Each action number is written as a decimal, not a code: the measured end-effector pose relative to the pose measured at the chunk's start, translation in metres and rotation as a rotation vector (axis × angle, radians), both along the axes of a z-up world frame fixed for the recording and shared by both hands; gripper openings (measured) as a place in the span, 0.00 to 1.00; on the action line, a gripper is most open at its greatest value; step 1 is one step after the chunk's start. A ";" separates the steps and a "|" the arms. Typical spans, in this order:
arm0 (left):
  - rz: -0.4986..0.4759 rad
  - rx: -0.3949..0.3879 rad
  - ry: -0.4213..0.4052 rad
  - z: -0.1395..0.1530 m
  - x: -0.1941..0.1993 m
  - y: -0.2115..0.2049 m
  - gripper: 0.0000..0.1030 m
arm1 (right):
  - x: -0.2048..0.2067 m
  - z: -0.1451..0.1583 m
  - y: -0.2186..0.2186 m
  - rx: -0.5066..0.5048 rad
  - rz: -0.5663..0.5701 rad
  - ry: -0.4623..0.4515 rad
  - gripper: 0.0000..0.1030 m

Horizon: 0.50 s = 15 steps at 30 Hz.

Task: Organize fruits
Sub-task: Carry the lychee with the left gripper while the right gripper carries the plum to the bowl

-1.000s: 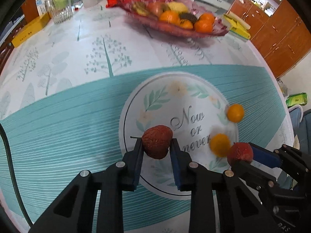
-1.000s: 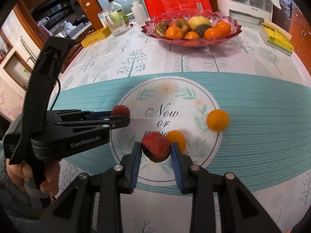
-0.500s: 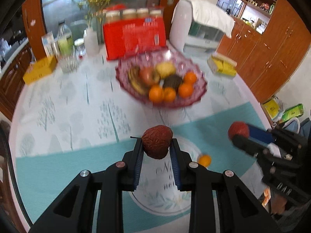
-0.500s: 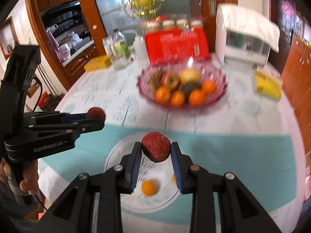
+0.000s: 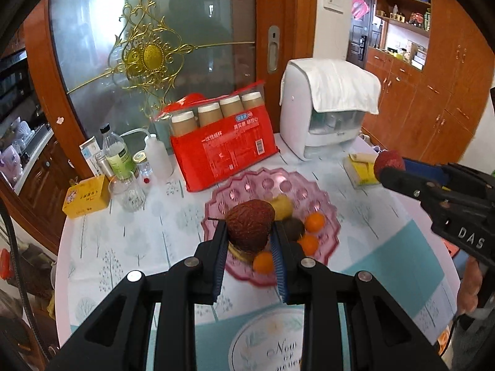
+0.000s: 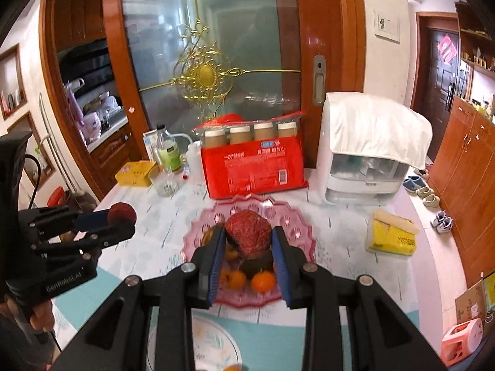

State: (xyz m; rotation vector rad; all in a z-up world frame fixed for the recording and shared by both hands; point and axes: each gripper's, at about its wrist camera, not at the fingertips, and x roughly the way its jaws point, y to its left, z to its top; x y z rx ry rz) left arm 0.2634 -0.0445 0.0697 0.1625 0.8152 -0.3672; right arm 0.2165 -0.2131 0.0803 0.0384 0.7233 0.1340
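Observation:
My left gripper (image 5: 249,232) is shut on a dark red lychee (image 5: 249,226) and holds it in the air over the near side of the pink glass fruit bowl (image 5: 321,199). My right gripper (image 6: 247,238) is shut on a brighter red lychee (image 6: 248,234), also raised above the pink bowl (image 6: 297,232). The bowl holds several oranges (image 5: 314,222), a yellow fruit and a dark fruit. Each gripper shows in the other's view, the right one (image 5: 390,167) at the right, the left one (image 6: 121,218) at the left.
Behind the bowl stand a red pack of paper cups (image 5: 224,147), a white appliance under a cloth (image 5: 329,111), bottles and a glass (image 5: 128,191), and a yellow box (image 5: 86,198). A yellow tissue pack (image 6: 391,233) lies at the right. The round printed mat (image 5: 269,340) is below the grippers.
Both grippers have risen and moved forward from the round mat toward the bowl, each still holding its lychee. The loose oranges on the mat have dropped out of view.

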 end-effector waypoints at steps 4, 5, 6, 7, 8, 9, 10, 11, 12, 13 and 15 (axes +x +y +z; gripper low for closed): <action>0.026 0.003 0.034 -0.019 0.027 -0.010 0.25 | 0.026 -0.013 -0.004 0.015 -0.009 0.033 0.30; 0.033 0.003 0.048 -0.025 0.032 -0.012 0.25 | 0.032 -0.019 -0.004 0.020 -0.009 0.045 0.30; 0.038 0.003 0.062 -0.033 0.037 -0.014 0.25 | 0.037 -0.025 -0.003 0.023 -0.008 0.057 0.30; 0.044 0.004 0.076 -0.041 0.042 -0.015 0.25 | 0.042 -0.031 -0.003 0.025 -0.006 0.068 0.30; 0.051 0.004 0.096 -0.051 0.047 -0.017 0.25 | 0.047 -0.039 -0.002 0.028 -0.004 0.084 0.30; 0.055 0.004 0.110 -0.060 0.051 -0.018 0.25 | 0.052 -0.048 -0.001 0.030 -0.001 0.101 0.30; 0.059 0.004 0.128 -0.069 0.055 -0.019 0.25 | 0.056 -0.056 0.000 0.032 0.003 0.116 0.30; 0.061 0.005 0.149 -0.080 0.059 -0.021 0.25 | 0.061 -0.066 0.000 0.035 0.007 0.136 0.30; 0.063 0.008 0.165 -0.089 0.063 -0.022 0.25 | 0.064 -0.073 0.001 0.037 0.009 0.148 0.30; 0.065 0.014 0.182 -0.098 0.065 -0.024 0.25 | 0.068 -0.080 0.002 0.042 0.012 0.162 0.30; 0.065 0.026 0.222 -0.120 0.072 -0.028 0.25 | 0.075 -0.097 0.003 0.050 0.016 0.193 0.30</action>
